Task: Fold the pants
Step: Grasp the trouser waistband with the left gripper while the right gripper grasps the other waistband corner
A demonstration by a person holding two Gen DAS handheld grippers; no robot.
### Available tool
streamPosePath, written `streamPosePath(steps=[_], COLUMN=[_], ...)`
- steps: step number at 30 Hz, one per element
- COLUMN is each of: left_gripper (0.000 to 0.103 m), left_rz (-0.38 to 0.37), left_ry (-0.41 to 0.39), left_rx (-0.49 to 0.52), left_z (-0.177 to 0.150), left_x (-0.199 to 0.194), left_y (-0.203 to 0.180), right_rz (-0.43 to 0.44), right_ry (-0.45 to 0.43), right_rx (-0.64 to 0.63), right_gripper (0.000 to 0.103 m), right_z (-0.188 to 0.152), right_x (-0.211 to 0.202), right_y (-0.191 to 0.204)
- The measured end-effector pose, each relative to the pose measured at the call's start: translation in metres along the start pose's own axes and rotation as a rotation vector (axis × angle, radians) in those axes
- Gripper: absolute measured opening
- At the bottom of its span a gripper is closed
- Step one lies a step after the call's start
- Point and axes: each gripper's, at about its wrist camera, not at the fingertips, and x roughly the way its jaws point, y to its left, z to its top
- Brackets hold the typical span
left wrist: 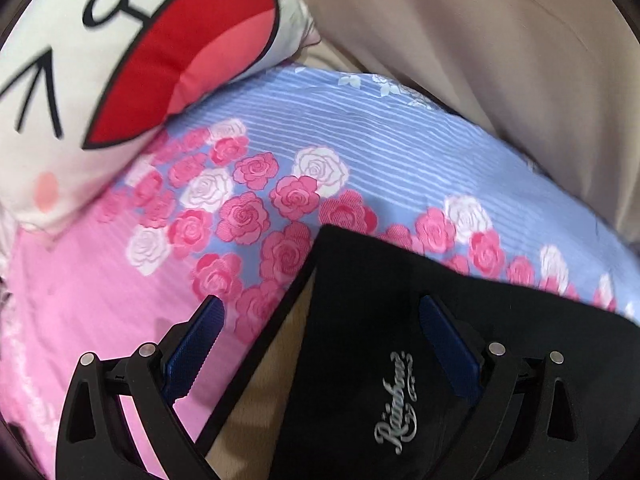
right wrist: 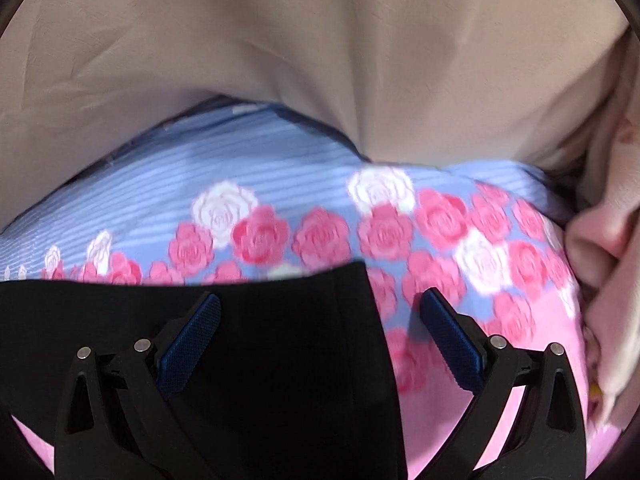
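Observation:
The black pants (left wrist: 372, 280) lie on a rose-print bedsheet (left wrist: 248, 208), with a silver script logo (left wrist: 396, 400) facing up. Their upper left corner points away from me. My left gripper (left wrist: 320, 312) hovers open over that corner, and the pants' left edge runs between its blue pads (left wrist: 196, 344). In the right wrist view the pants (right wrist: 260, 360) fill the lower left, their right edge passing between the fingers. My right gripper (right wrist: 320, 308) is open above that edge. Neither gripper holds cloth.
A white cartoon-face pillow (left wrist: 100, 80) lies at the sheet's upper left. Beige bedding (right wrist: 320, 60) is bunched along the far side. A pinkish-beige cloth (right wrist: 608, 260) is heaped at the right edge. A tan strip (left wrist: 268, 380) shows beside the pants' left edge.

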Motion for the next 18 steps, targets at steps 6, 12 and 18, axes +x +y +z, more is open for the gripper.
streamPosePath(steps=[6,12,18], left_gripper=[0.097,0.033,0.022], left_rz=[0.011,-0.065,-0.092], left_ry=[0.012,0.047,0.007], left_rx=[0.044,0.06,0.053], left_z=[0.014,0.017,0.014], left_x=[0.007,-0.006,-0.044], left_y=[-0.007,-0.021,-0.023], right_rz=[0.02,0.133,0.163], right_ry=[-0.024,-0.042,-0.092], right_rx=[-0.034,-0.01,-0.01], right_gripper=[0.098,0.038,0.018], right_z=[0.001,-0.004,-0.007], right_x=[0.002,-0.01,-0.045], right_y=[0.004,0.01,0.016])
